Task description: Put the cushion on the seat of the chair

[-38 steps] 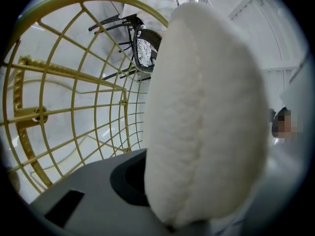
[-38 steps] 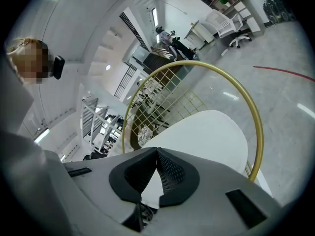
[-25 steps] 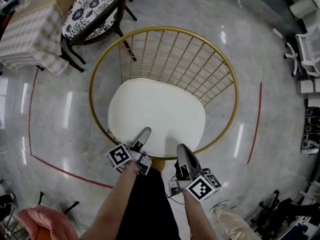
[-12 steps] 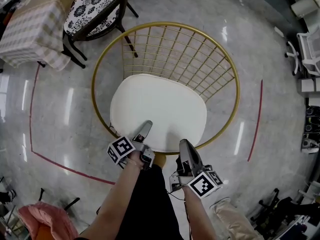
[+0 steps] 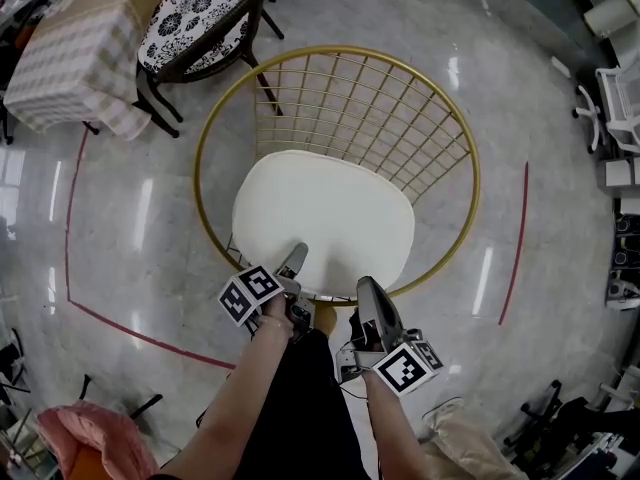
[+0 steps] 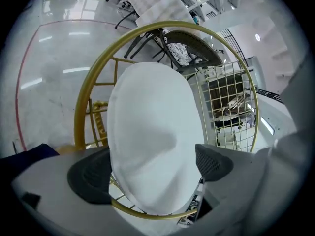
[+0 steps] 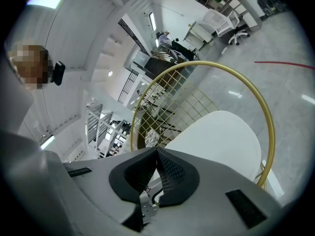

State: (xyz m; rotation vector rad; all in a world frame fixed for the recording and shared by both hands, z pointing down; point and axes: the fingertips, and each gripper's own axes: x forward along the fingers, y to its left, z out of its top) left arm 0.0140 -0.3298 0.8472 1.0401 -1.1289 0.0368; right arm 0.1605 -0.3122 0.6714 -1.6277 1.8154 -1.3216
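Left claw point(image 5: 296, 257) is opening, jaws wide apart either side of the front edge of the white cushion point(image 5: 325, 213). Right claw point(image 5: 364, 290), jaws together and empty, hovers at the front rim of the gold wire chair point(image 5: 345, 103). Cushion lies flat on that chair's seat.

White rounded cushion point(image 5: 325, 218) lies flat on seat of gold wire chair point(image 5: 372, 108), frame centre; backrest toward upper right.

left forearm point(image 5: 236, 398) coming up from 7 o'clock, left gripper point(image 5: 296, 258) aimed toward 1 o'clock and tipped downward, jaws opening wide with the cushion point(image 5: 325, 218) edge loose between them, right forearm point(image 5: 396, 436) from 5 o'clock, right gripper point(image 5: 366, 290) aimed at 12 o'clock, jaws closed together, empty
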